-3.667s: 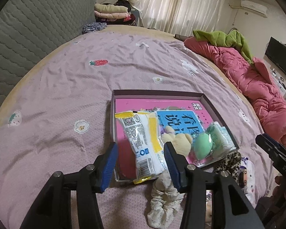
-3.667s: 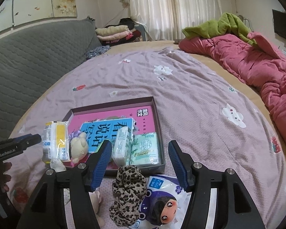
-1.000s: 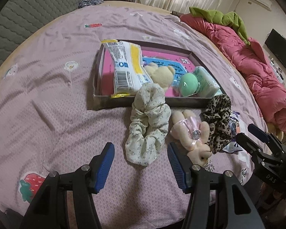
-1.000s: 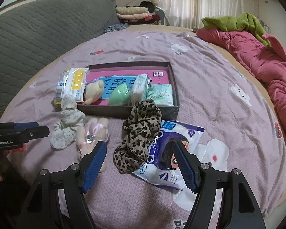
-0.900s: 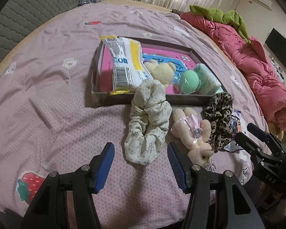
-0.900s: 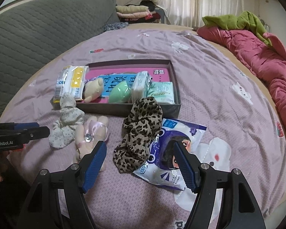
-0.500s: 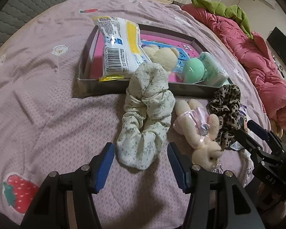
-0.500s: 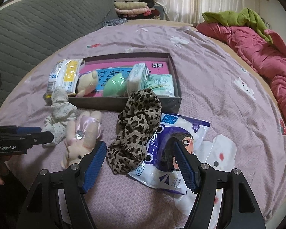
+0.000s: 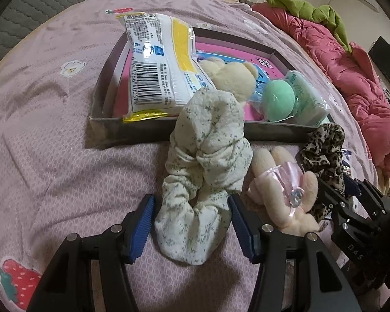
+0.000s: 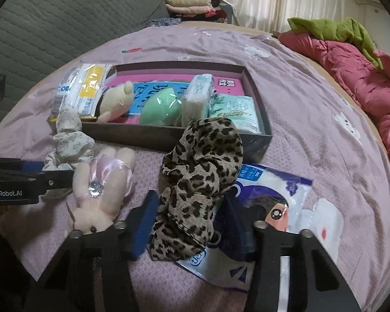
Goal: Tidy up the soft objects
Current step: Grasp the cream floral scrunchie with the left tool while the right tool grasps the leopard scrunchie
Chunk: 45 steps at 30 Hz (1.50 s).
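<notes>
Your left tool (image 9: 191, 223) sits with its fingers apart on either side of the near end of the pale flowered scrunchie (image 9: 205, 176); the blue pads are just beside the cloth, and I cannot tell whether they touch it yet. The scrunchie lies on the bed (image 9: 52, 156) with its far end leaning on the front wall of the box (image 9: 132, 130). Expect it to weigh almost nothing and to squash flat when you close. It is gathered cloth over elastic, so it will droop from the pinch point and may drag. Take it through the thick bunched part, not a loose frill, so that the pads bite on several layers.

Your right tool (image 10: 189, 215) is likewise spread wide around the lower end of the leopard scrunchie (image 10: 200, 171), which lies partly on the cartoon-face packet (image 10: 273, 202) and props against the box's near wall. It should handle much the same: soft, limp, not fragile. The packet under it looks glossy and slippery, so you risk catching its edge if you go too low.

Between the two scrunchies lies a pink bunny toy (image 10: 101, 189), close to your left tool's right finger; mind you do not nip it.

The box already holds a book flat on its floor, a cream teddy bear (image 9: 234, 78), a green sponge ball (image 9: 278, 101), tissue packs (image 10: 231, 111) at the right end, and a yellow-and-white packet (image 9: 158, 67) overhanging the left corner. It looks crowded, so free room is mostly toward the back.
</notes>
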Tool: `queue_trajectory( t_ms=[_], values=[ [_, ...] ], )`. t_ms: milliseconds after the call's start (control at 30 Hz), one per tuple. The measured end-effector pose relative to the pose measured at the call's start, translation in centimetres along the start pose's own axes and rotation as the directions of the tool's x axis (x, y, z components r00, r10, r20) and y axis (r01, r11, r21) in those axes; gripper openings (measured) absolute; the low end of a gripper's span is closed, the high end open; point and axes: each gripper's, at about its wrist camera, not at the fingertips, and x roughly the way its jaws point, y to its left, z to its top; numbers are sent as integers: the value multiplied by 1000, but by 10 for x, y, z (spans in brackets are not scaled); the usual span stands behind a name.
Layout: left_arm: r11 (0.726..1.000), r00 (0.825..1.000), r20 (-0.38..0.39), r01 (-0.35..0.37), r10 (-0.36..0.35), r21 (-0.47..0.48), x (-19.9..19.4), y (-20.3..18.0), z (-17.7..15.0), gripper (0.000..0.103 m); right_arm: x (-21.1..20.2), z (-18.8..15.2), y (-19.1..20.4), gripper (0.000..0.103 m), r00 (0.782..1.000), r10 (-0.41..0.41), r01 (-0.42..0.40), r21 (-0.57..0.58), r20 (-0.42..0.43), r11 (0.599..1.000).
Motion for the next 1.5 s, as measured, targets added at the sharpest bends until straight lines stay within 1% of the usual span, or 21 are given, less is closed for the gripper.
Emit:
queue_trajectory(
  t_ms=[100,167,233,300,367,433,667,800,1067,1167,1233,1500],
  values=[
    [1000,1000,5,-7,7,5,2,0,2,57,3,0,-1,38,1000,26,-26,-3,-2,1000],
    [1000,1000,2,-9,9,8,3,-2,4,57,4,0,-1,28,999,47,-47,-4,-12,999],
    [1000,1000,6,-16,16,18,4,-5,8,51,3,0,-2,27,998,56,-56,0,-10,998],
    [1000,1000,14,-11,11,13,2,-5,10,27,0,1,-4,26,998,58,-58,-5,-2,998],
    [999,999,20,33,-33,-7,0,-4,13,17,-3,0,-5,26,997,71,-71,12,2,997],
    [998,997,27,69,-68,-7,-3,-6,13,16,-6,0,-7,23,997,81,-81,21,6,996],
    [994,992,55,111,-110,-8,-18,-13,13,15,-22,-1,-12,22,994,97,-99,54,40,994],
    [994,991,80,112,-111,-4,-29,-18,15,15,-33,-1,-16,21,993,99,-104,70,64,992],
    [992,982,139,123,-125,18,-58,-27,16,15,-57,2,-14,21,988,102,-109,58,115,992],
    [992,979,160,124,-127,27,-68,-30,17,15,-68,8,-14,21,984,107,-117,62,143,991],
    [990,976,168,137,-139,25,-72,-31,20,15,-76,12,-13,21,981,108,-119,57,162,991],
    [990,969,204,135,-139,33,-90,-31,24,15,-92,25,-8,21,975,106,-117,46,195,992]
  ],
)
